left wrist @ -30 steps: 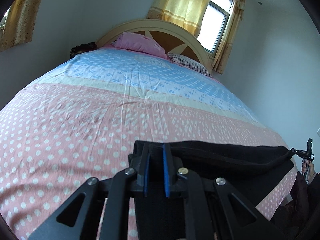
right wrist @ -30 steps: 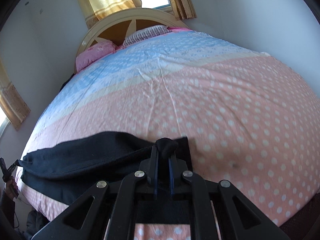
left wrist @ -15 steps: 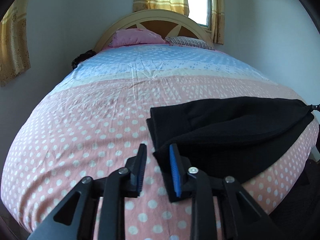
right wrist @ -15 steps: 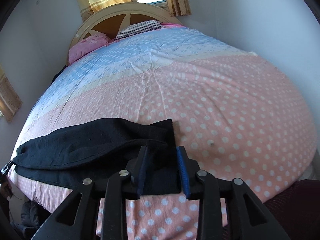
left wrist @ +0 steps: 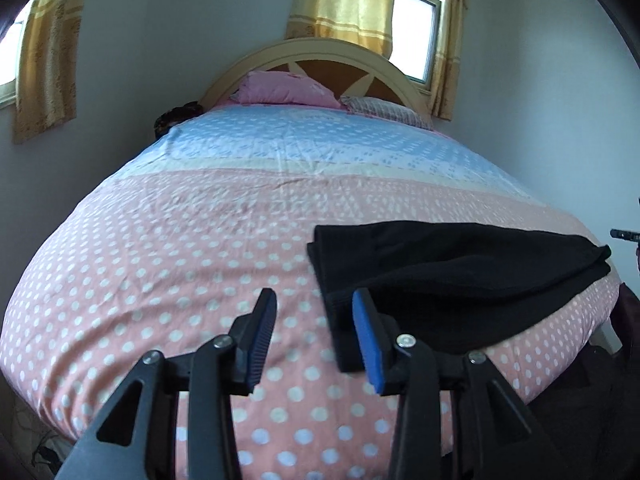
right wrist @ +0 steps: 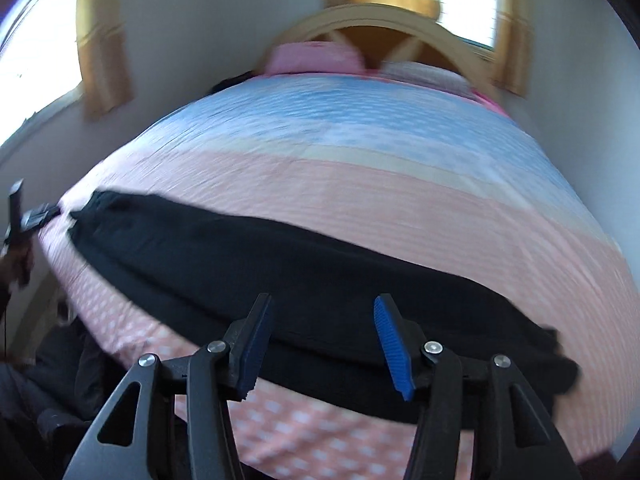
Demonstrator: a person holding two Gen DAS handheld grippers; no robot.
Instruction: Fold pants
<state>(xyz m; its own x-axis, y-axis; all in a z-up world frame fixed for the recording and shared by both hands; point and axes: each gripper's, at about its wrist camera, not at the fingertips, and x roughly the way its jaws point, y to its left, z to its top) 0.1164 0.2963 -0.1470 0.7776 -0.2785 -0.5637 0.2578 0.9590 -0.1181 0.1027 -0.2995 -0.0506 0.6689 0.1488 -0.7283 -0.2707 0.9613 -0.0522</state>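
The black pants (left wrist: 452,280) lie folded lengthwise along the near edge of the bed, on the pink dotted cover (left wrist: 160,264). My left gripper (left wrist: 316,336) is open and empty, just off the pants' left end. In the right wrist view the pants (right wrist: 280,264) stretch across the frame, blurred by motion. My right gripper (right wrist: 324,344) is open and empty, above the pants' near edge. The other gripper shows small at the far left (right wrist: 28,216) of the right wrist view.
The bed runs back to a blue band (left wrist: 304,148), a pink pillow (left wrist: 288,88), a striped pillow (left wrist: 384,110) and a cream headboard (left wrist: 320,50). Walls and curtained windows (left wrist: 416,28) stand behind. The bed's front edge drops to the floor (right wrist: 60,360).
Both grippers have opened and let go of the pants, which now lie on the bed. Both have drawn back; the right one has swung left along the pants.
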